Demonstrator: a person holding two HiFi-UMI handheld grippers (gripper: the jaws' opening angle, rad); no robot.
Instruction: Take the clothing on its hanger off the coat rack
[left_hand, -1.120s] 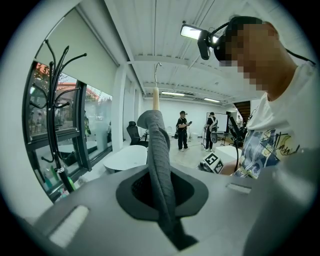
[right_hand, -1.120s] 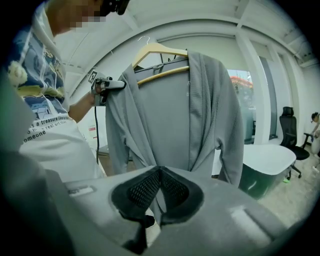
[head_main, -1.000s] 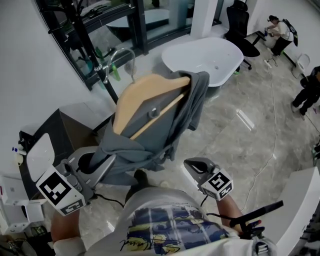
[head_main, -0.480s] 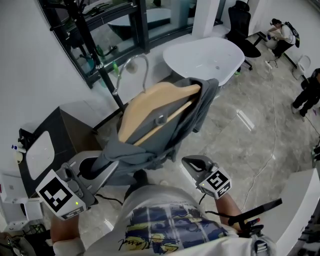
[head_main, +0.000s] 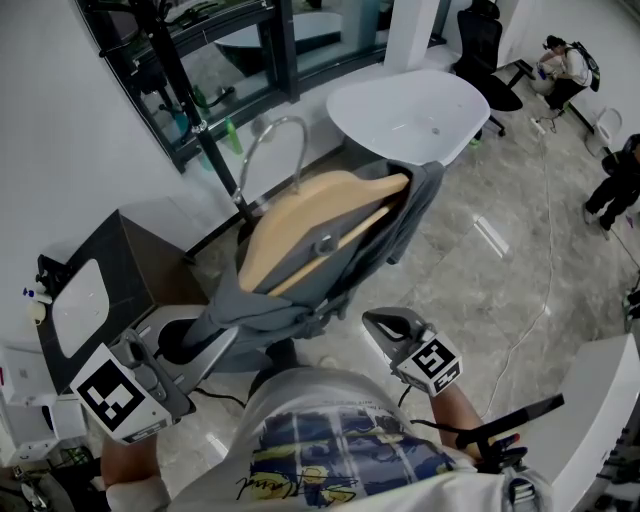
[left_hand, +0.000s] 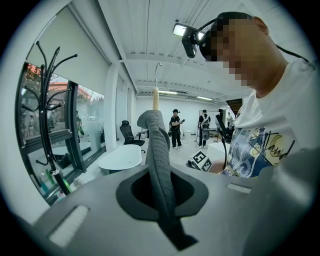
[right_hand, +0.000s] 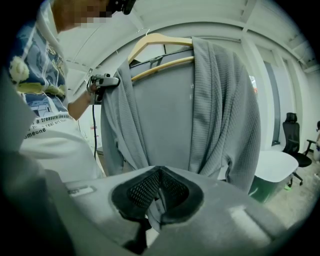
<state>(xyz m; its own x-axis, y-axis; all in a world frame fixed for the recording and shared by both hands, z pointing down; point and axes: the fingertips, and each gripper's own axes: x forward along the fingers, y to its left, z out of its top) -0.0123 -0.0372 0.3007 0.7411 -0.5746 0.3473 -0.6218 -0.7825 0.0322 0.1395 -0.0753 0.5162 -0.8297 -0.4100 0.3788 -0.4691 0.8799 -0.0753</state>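
Both claws are clamped tight on the gray cardigan (head_main: 345, 262) (right_hand: 165, 115): left claw (head_main: 196, 343) (left_hand: 166, 197) pinches a fold of its fabric, right claw (head_main: 384, 324) (right_hand: 154, 202) nips a bit of the lower edge. The cardigan is draped on the wooden hanger (head_main: 300, 215) (right_hand: 159, 37), held tilted in the air in front of the person. Its metal hook (head_main: 283, 135) (left_hand: 157, 67) is in free air beside the black coat rack (head_main: 185, 95) (left_hand: 47, 120), on none of its pegs.

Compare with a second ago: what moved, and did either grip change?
The wooden hanger with the grey garment drifted right in the head view, its hook now farther from the coat rack. Unchanged: left gripper and right gripper both stay shut on the garment.
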